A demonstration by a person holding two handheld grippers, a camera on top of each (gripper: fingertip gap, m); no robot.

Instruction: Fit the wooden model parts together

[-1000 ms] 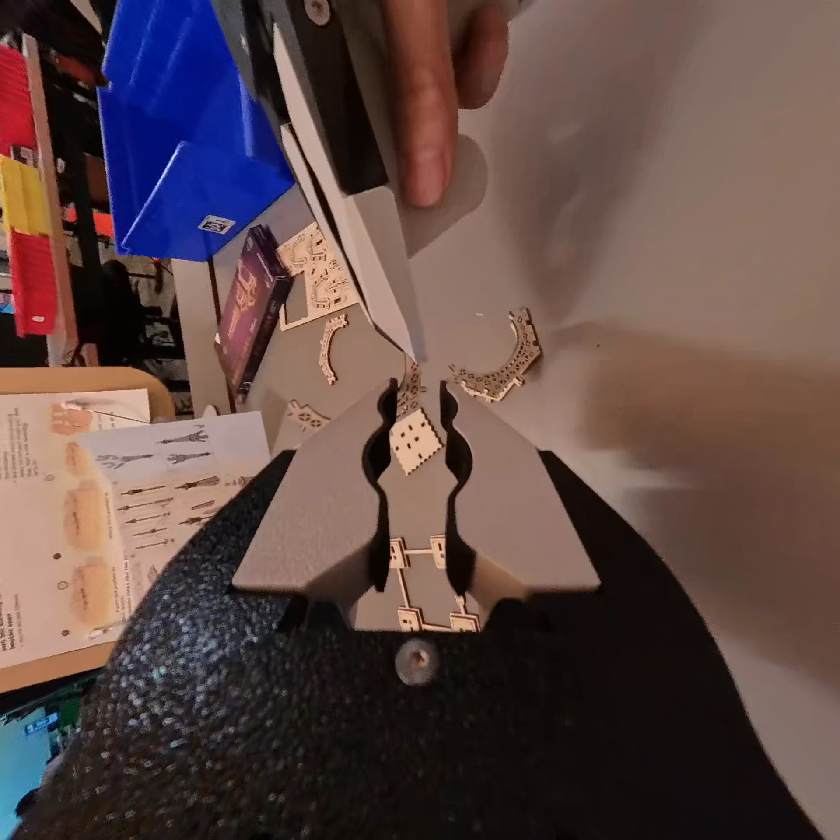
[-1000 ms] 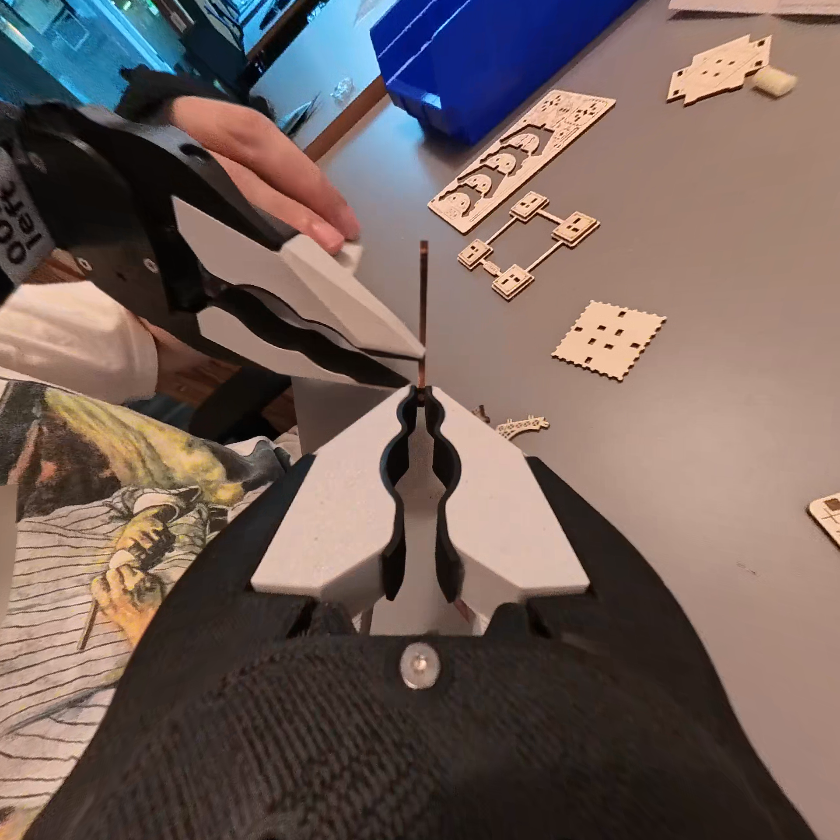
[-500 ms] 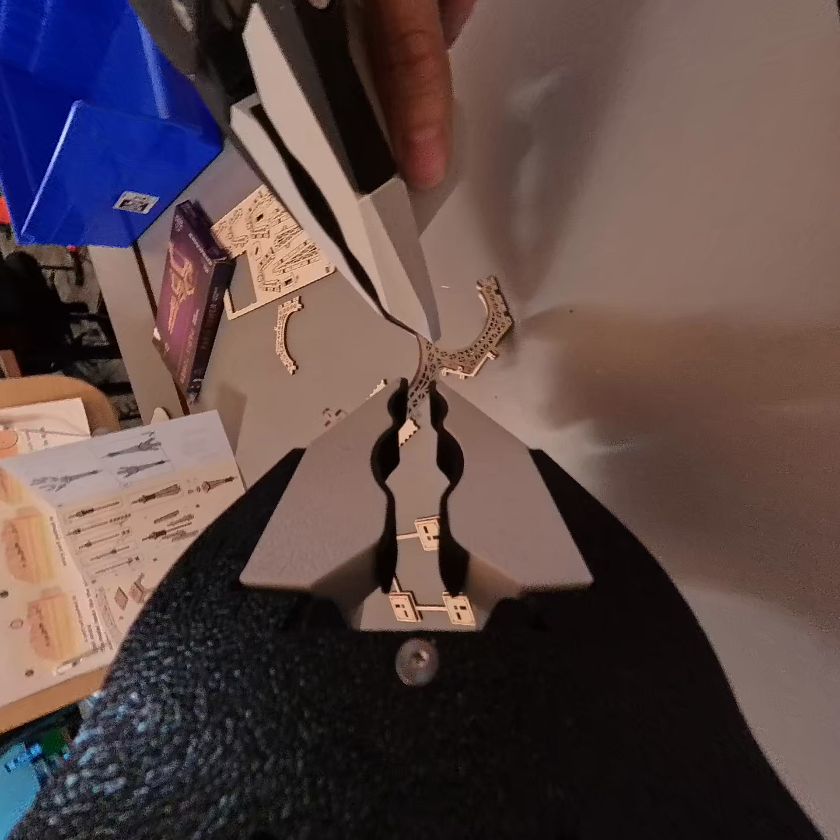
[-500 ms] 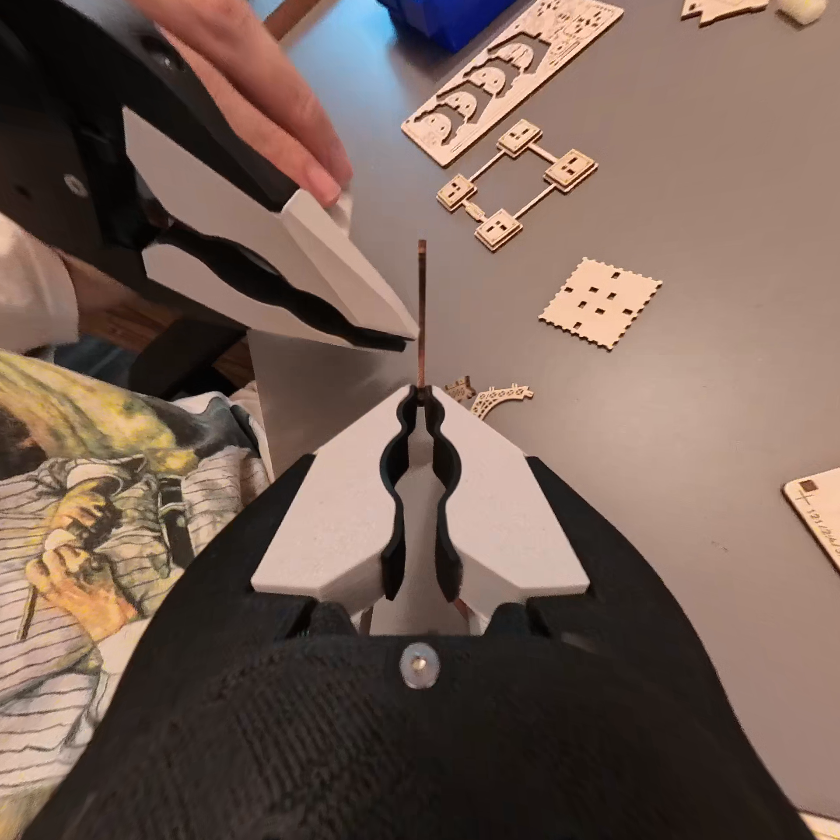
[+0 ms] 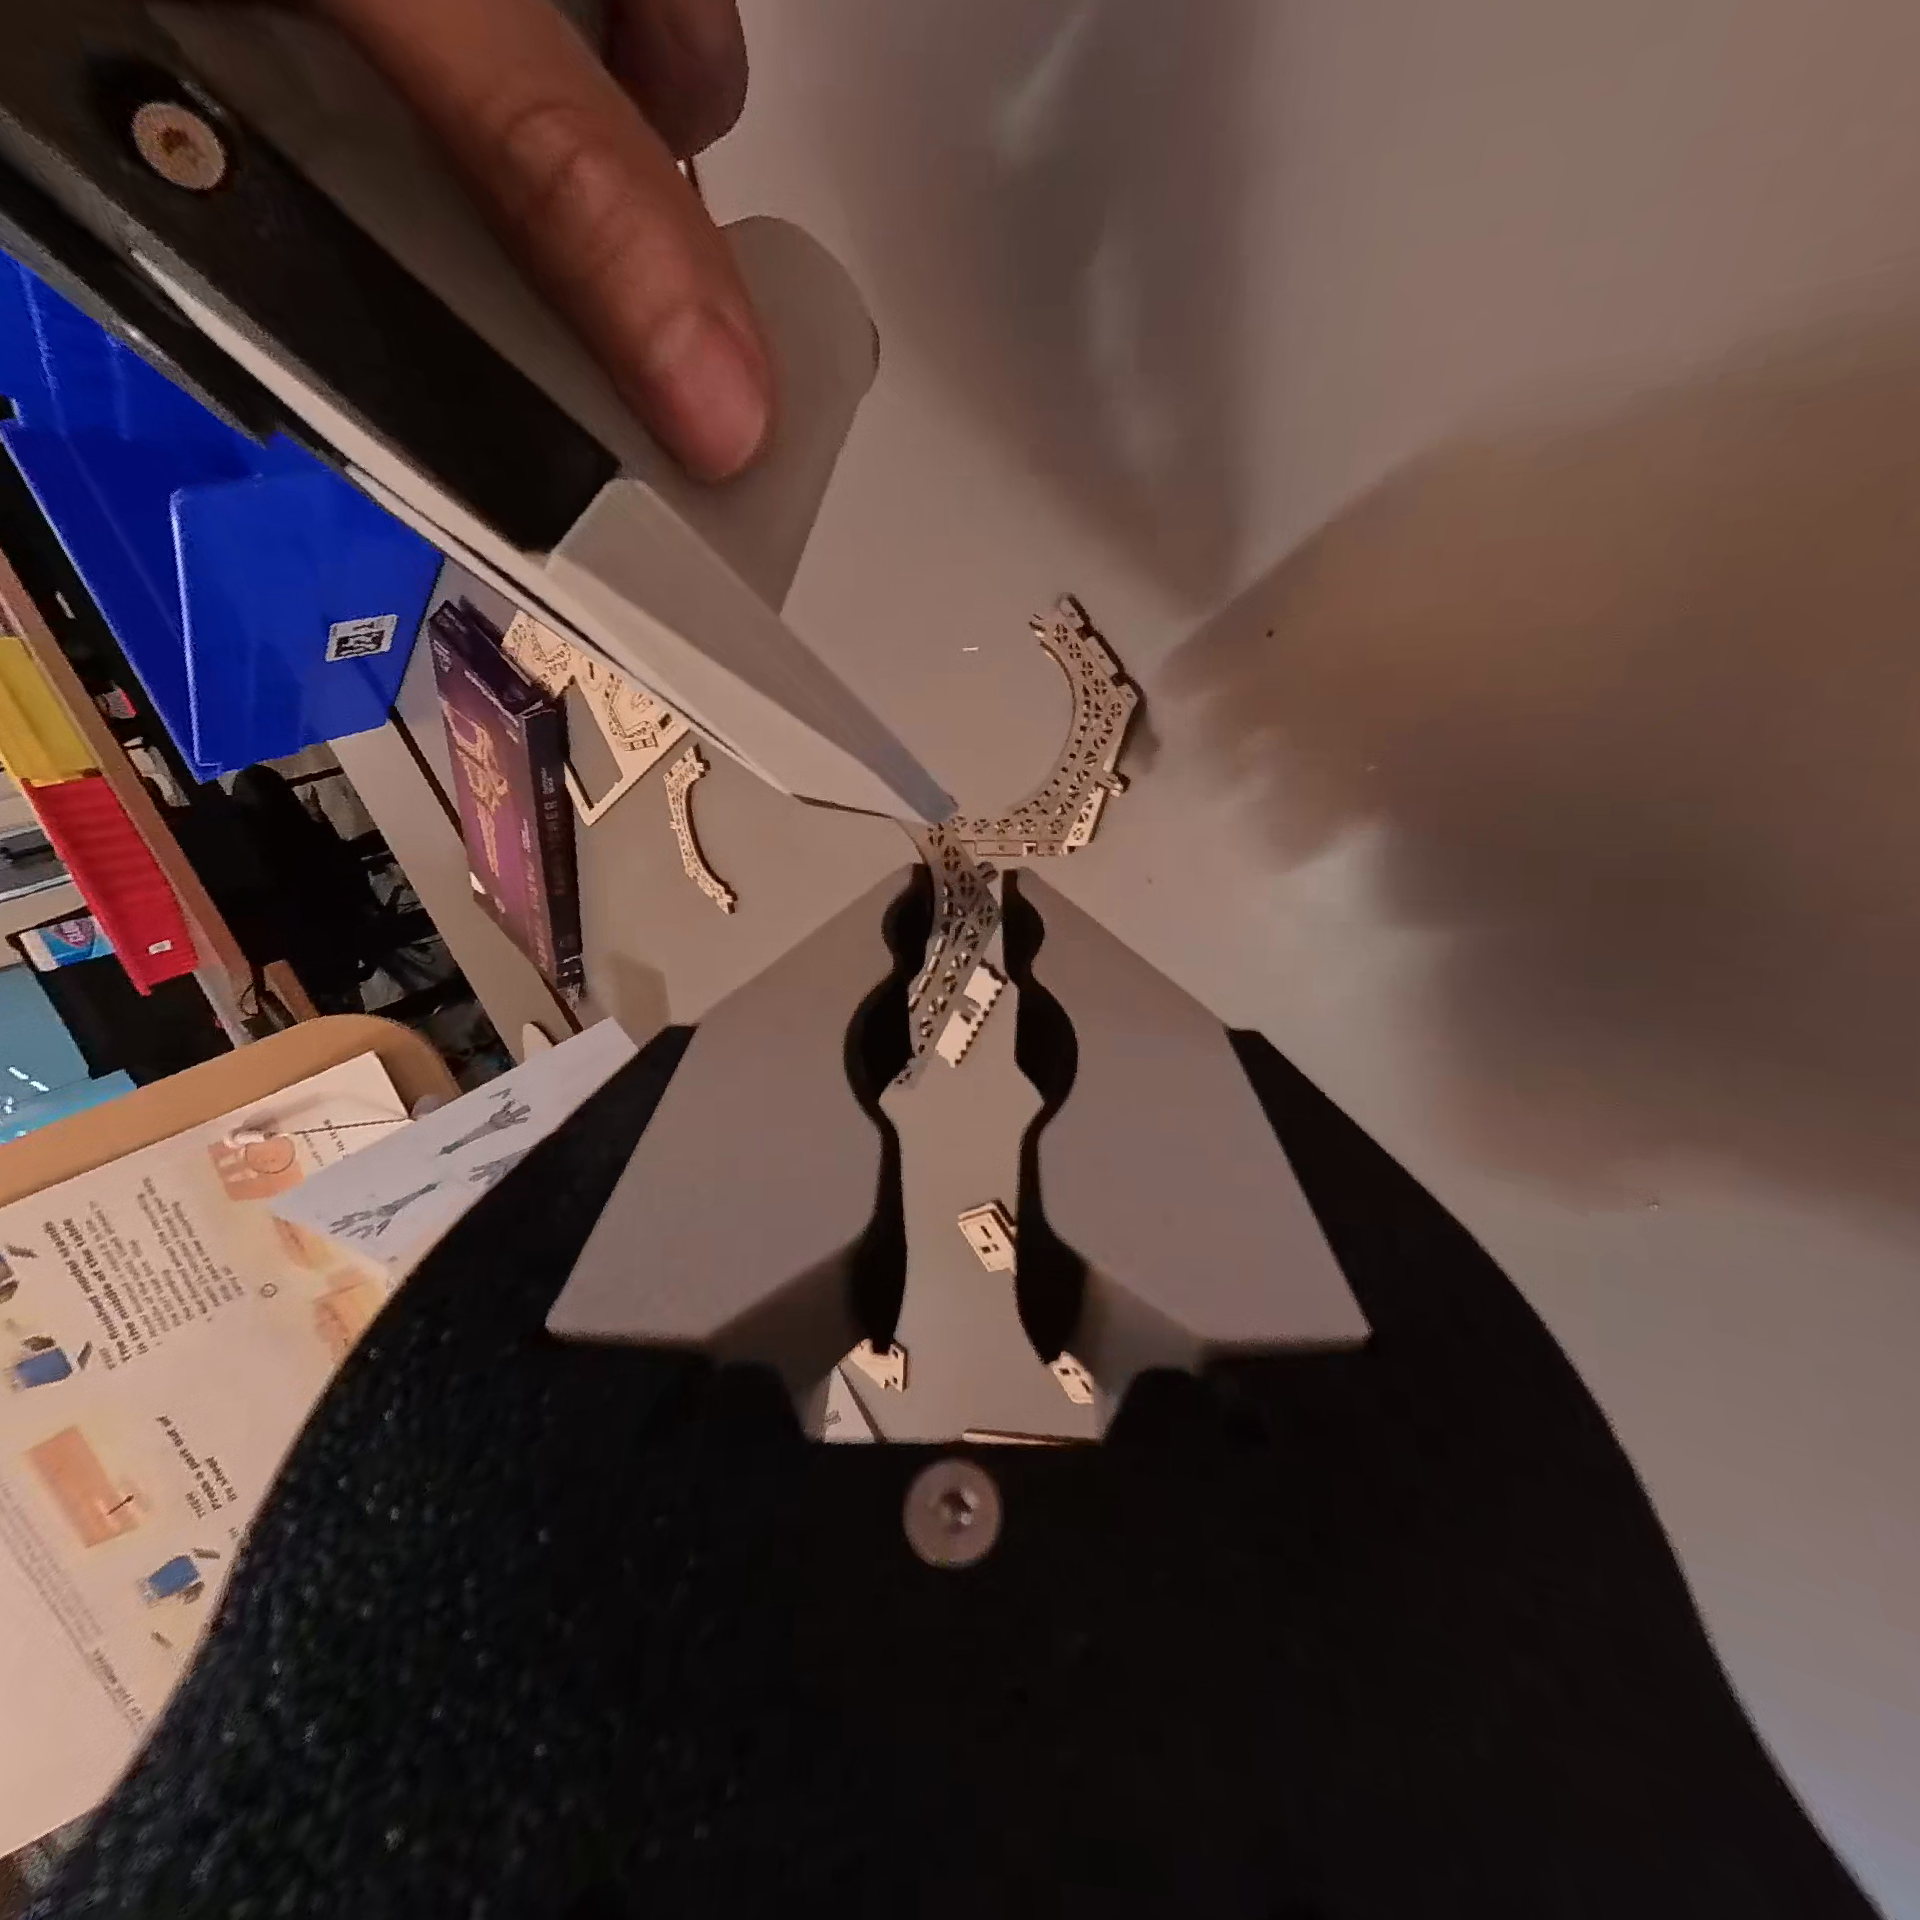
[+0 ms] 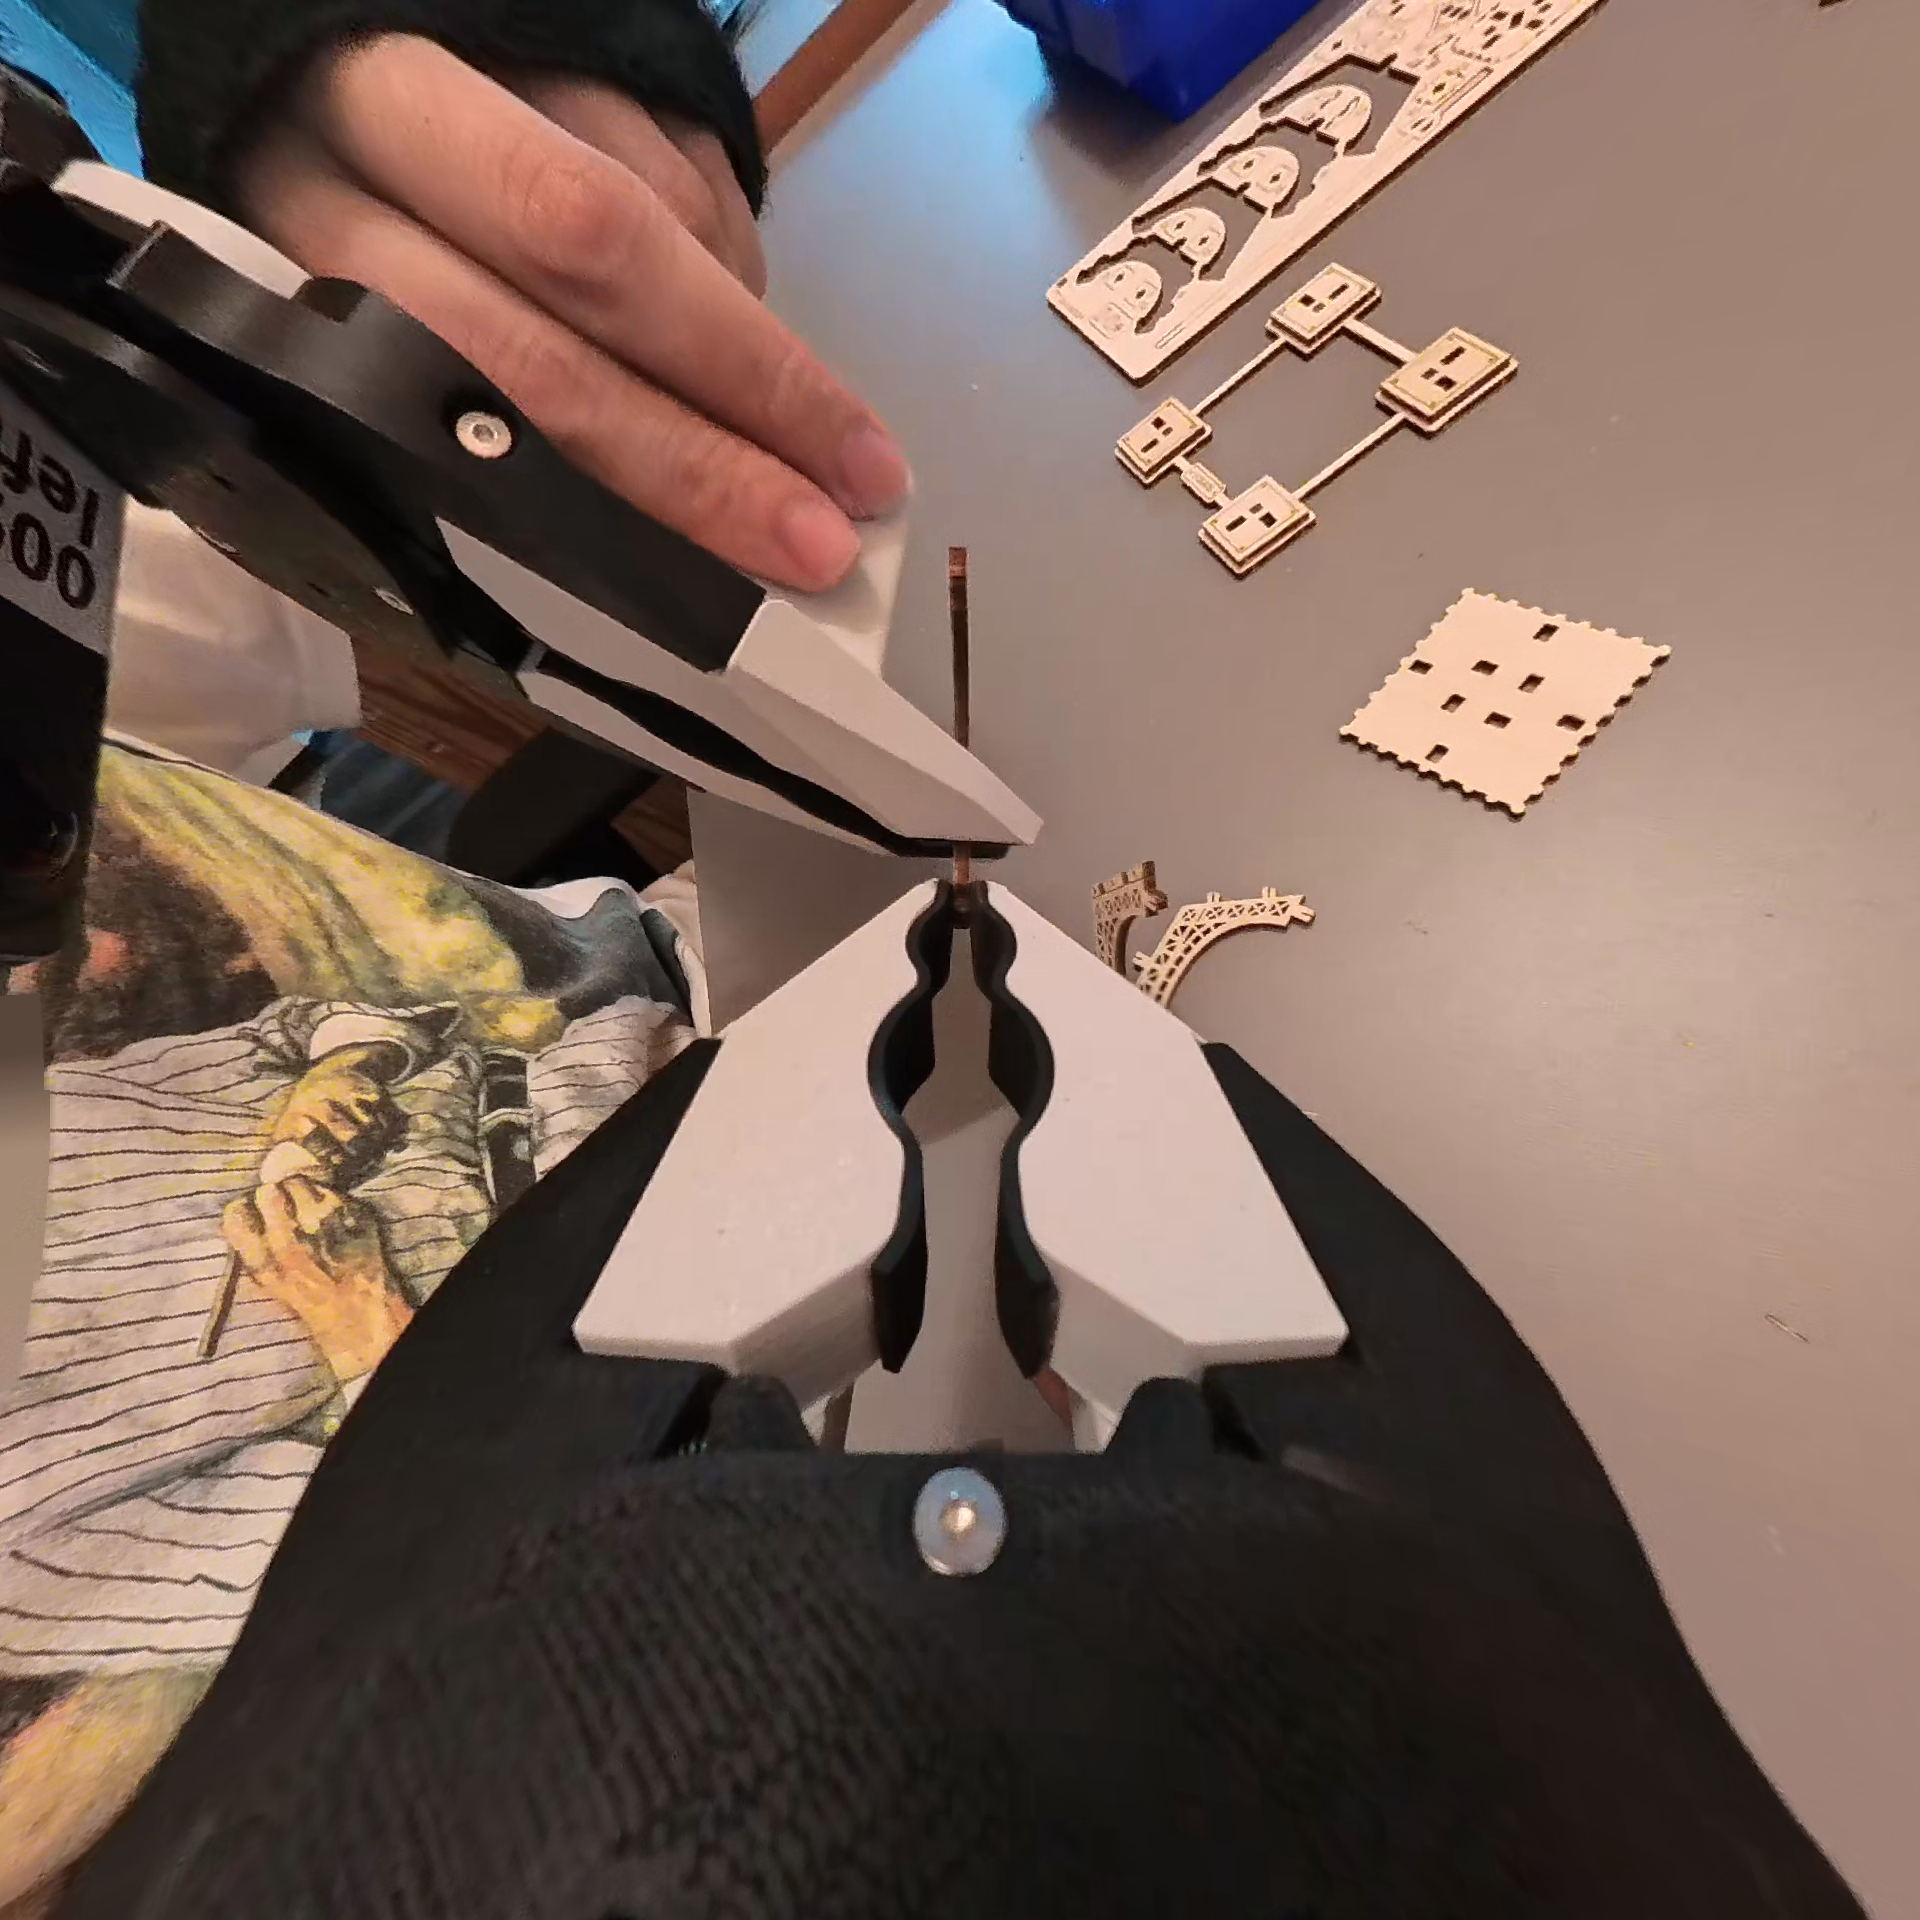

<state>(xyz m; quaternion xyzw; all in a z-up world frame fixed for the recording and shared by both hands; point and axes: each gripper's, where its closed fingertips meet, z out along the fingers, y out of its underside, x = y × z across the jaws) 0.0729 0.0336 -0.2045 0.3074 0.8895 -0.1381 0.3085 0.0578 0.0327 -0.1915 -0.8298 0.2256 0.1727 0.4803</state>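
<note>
My right gripper [image 6: 961,896] is shut on a thin wooden lattice piece [image 6: 956,665], seen edge-on and standing up from its tips. My left gripper [image 6: 987,836] comes in from the left and pinches the same piece just above the right tips. In the left wrist view the curved lattice piece [image 5: 951,956] lies between my left gripper's [image 5: 961,881] fingers, and the right gripper [image 5: 920,812] meets it from the upper left. A hand rests on each gripper.
On the grey table [image 6: 1558,1143] lie a toothed square plate [image 6: 1507,707], a frame of four squares [image 6: 1320,416], a cut-out sheet [image 6: 1247,218] and two arch pieces [image 6: 1216,935]. Another arch [image 5: 1081,748], a purple box [image 5: 509,790], blue bin [image 5: 270,623] and instruction sheets [image 5: 156,1299] are nearby. Less than 4 cm separates the two grippers' tips. From the left gripper's tips to the arch [image 5: 1081,748] is close to 5 cm.
The left gripper has moved in from beside the piece and now closes on it near the right gripper's tips. The piece sits deeper between the left fingers.
</note>
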